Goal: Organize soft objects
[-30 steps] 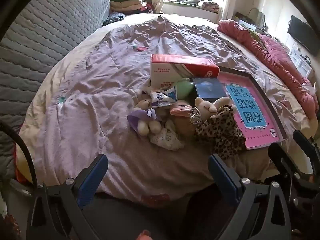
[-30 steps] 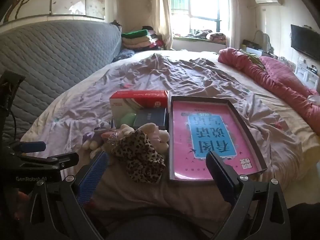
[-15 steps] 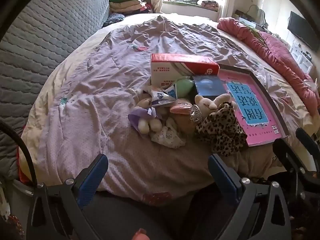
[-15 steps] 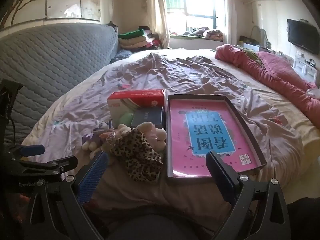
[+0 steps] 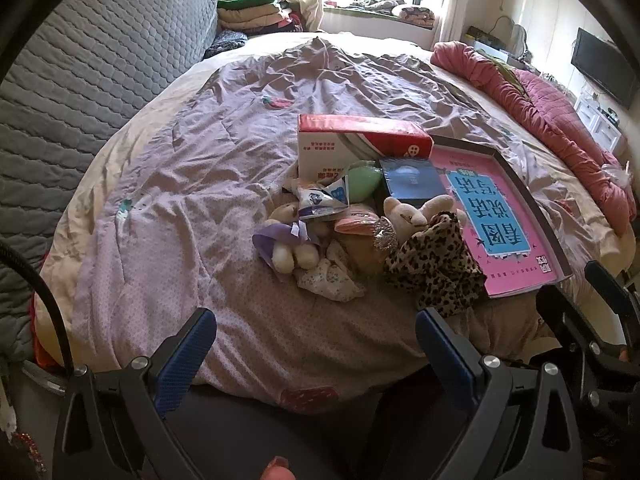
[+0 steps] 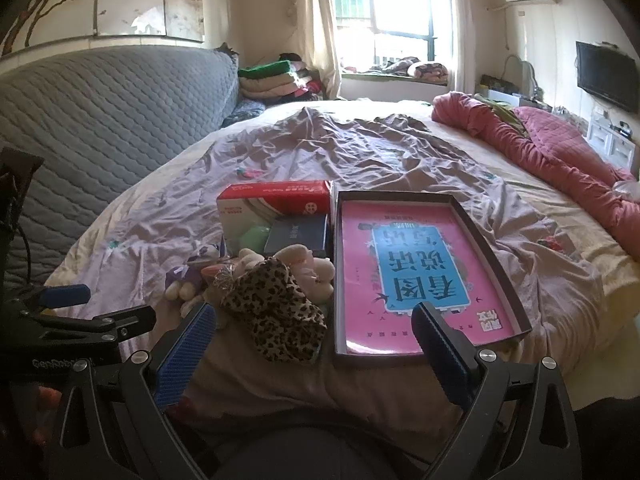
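I have both tongs held off the near edge of the bed [image 5: 168, 184], each spread wide with nothing between the blue pads. The left tongs [image 5: 316, 344] face the heap of soft things near the bed's near edge; the right tongs [image 6: 314, 340] sit just beside them, facing the tray [image 6: 516, 292]. In the heap, the leopard cloth [image 5: 436, 268] lies nearest me, touching the tray's left edge. Behind it a pale plush [image 5: 408, 212] leans on the dark box [image 5: 412, 178]. To the left lies a purple toy [image 5: 280, 248] with a floral cloth [image 5: 332, 280] touching it. A green pouch [image 5: 362, 180] and a white packet [image 5: 320, 200] rest against the red box [image 5: 352, 140]. The tray holds a pink book [image 6: 412, 276] lying flat. A red quilt [image 5: 552, 120] lies bunched along the bed's far right.
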